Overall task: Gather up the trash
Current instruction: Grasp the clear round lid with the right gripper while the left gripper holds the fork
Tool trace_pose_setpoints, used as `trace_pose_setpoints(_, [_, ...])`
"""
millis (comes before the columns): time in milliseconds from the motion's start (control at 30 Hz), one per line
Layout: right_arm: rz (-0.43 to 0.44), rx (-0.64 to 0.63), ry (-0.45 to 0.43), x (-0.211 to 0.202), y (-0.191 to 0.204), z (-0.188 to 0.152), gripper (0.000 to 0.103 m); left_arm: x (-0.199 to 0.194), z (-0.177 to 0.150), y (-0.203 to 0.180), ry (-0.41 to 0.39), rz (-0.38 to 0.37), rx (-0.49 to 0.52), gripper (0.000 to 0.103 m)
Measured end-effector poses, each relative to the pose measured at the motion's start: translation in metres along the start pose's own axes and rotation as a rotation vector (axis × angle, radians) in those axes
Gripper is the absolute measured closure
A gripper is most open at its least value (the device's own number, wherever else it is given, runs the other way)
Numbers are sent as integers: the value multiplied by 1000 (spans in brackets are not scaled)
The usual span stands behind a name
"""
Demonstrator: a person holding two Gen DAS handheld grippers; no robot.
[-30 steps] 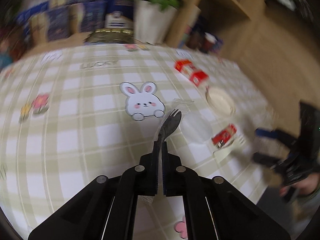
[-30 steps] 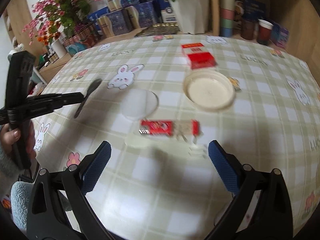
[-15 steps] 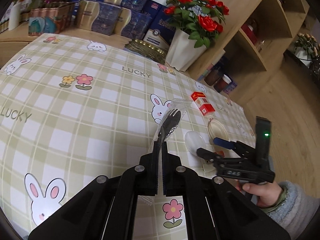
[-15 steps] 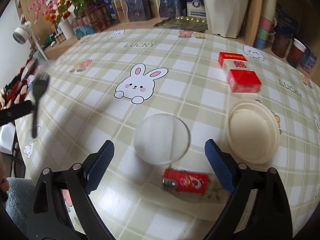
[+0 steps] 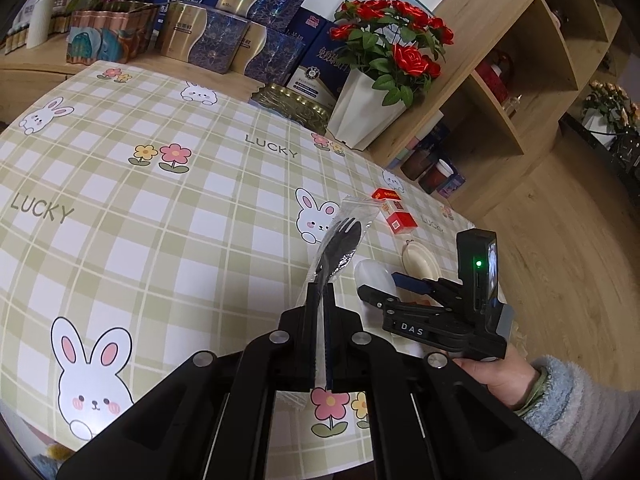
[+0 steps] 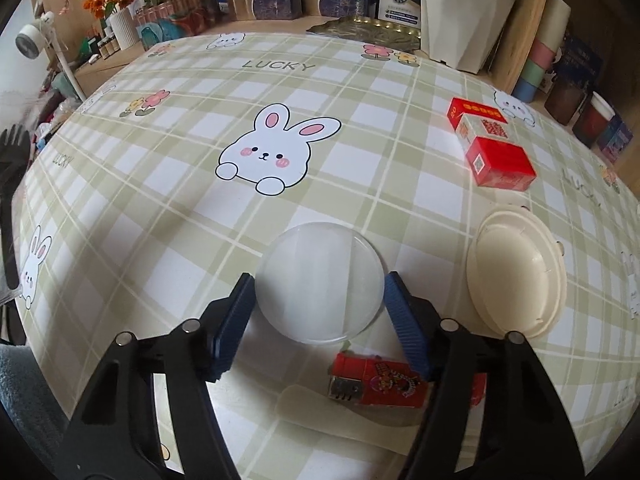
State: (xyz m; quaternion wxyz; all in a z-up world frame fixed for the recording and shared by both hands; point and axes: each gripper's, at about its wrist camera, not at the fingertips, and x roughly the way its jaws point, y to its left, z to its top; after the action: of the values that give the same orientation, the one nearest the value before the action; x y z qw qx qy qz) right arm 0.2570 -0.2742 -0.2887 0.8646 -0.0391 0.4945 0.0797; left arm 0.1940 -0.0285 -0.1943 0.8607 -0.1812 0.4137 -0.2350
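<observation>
My left gripper is shut on a black plastic fork in a clear wrapper and holds it above the checked tablecloth. The fork also shows at the left edge of the right wrist view. A clear round lid lies flat on the cloth between the blue pads of my right gripper. Those jaws are closing and stand right at the lid's rim. In the left wrist view the right gripper hangs low over the clear lid, held by a hand in a fuzzy sleeve.
Just behind the right pad lies a red snack wrapper on a pale flat piece. A cream round lid and a red box sit to the right. A white flower pot, gold tray and shelf cups line the far edge.
My right gripper has moved forward and down over the clear lid, and its jaws have narrowed around it. The left gripper has drawn back and up with the fork and rolled.
</observation>
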Motion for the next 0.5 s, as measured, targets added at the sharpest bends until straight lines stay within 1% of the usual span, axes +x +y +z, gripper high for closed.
trace_pose_setpoints(233, [45, 44, -95, -37, 5, -2, 36, -15, -5, -6, -14, -13, -2, 100])
trace_pose_setpoints(367, [68, 70, -143, -65, 7, -12, 36, -24, -9, -11, -11, -19, 3, 100])
trace_pose_setpoints(500, [79, 82, -184, -96, 10, -29, 36, -33, -19, -18, -2, -27, 14, 100])
